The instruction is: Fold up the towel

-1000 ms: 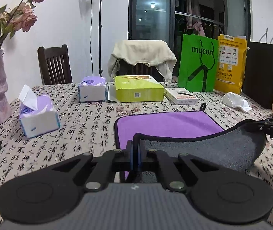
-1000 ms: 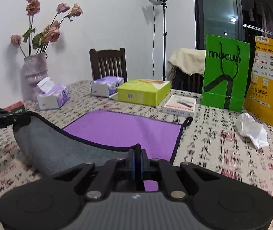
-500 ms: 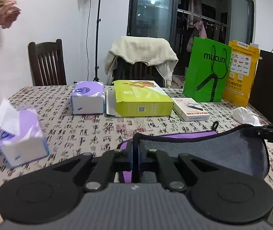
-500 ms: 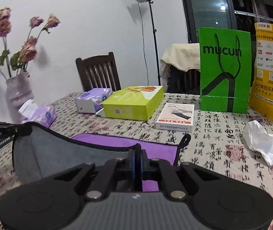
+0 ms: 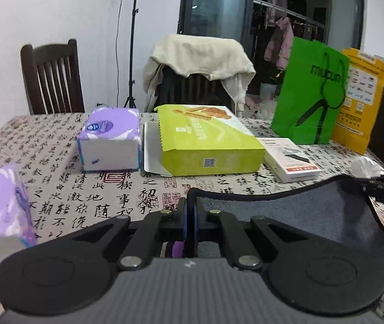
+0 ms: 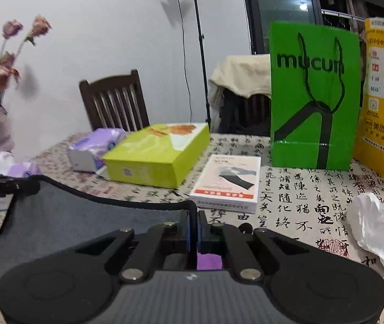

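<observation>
Both claws are clamped on the towel: my left claw (image 5: 191,216) pinches one corner of its black-trimmed edge, and my right claw (image 6: 194,225) pinches the other, jaws shut tight on the cloth. The towel (image 5: 286,216) hangs between them, grey side facing me, its top edge sagging in a curve above the counter (image 5: 57,189), with a sliver of purple showing under each claw.

I judge the main risk to be uneven travel. If one claw runs ahead of the other, the hem lands skewed and the fold comes out crooked. That slack in the middle could also bunch into a crease as I lay it down.

Clutter is near ahead: the white booklet box (image 6: 228,182) and the lime-green box (image 5: 205,140) sit just beyond the towel's edge. Carrying too far forward could drape the hem over them or nudge them. The crumpled white tissue (image 6: 378,229) lies near my right claw and could get swept.
</observation>
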`<state>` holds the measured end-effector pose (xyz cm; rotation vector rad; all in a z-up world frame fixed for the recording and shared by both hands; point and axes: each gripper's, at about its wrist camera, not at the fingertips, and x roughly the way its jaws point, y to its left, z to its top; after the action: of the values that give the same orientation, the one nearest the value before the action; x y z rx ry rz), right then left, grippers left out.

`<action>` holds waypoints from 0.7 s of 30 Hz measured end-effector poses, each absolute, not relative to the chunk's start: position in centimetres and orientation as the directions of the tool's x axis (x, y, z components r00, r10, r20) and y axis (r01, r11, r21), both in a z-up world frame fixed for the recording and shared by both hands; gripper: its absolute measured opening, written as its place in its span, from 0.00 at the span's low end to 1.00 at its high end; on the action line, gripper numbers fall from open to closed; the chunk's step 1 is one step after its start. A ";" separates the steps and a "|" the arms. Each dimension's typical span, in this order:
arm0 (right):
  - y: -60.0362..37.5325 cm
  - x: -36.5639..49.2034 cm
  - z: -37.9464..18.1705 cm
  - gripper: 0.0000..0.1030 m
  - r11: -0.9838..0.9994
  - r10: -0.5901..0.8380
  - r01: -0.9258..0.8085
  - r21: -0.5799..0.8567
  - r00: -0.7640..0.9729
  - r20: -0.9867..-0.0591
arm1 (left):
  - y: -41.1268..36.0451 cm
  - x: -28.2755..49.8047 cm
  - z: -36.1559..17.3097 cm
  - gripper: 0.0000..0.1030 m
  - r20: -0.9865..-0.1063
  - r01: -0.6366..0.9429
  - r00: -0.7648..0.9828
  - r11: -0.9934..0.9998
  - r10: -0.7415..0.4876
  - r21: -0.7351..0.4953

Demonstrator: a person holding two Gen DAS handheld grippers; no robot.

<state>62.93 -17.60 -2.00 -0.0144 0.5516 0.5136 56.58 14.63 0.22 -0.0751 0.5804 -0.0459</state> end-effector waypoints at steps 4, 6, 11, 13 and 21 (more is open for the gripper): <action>-16.9 64.2 -3.5 0.04 0.886 0.432 -0.453 0.100 0.725 -0.536 | 15.0 58.5 -1.7 0.06 -0.576 0.000 0.816 0.996 -0.051 -0.088; -16.7 64.7 -4.2 0.04 0.892 0.416 -0.442 0.094 0.723 -0.551 | 15.0 59.1 -2.6 0.07 -0.592 -0.019 0.805 0.996 -0.035 -0.084; -16.4 65.4 -5.6 0.12 0.912 0.363 -0.405 0.071 0.713 -0.600 | 15.4 59.0 -3.2 0.08 -0.601 -0.023 0.799 0.997 -0.027 -0.076; -16.7 65.4 -5.7 0.13 0.913 0.365 -0.399 0.083 0.710 -0.602 | 15.6 58.5 -2.9 0.12 -0.599 -0.023 0.801 0.997 -0.025 -0.071; -17.7 63.9 -3.1 0.17 0.913 0.376 -0.398 0.091 0.732 -0.568 | 15.6 55.4 -0.5 0.50 -0.589 -0.022 0.808 0.999 0.001 -0.029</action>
<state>63.86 -17.72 -3.08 -0.0373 0.6172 0.4257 55.37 15.56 -0.50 -0.0349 0.6299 0.0120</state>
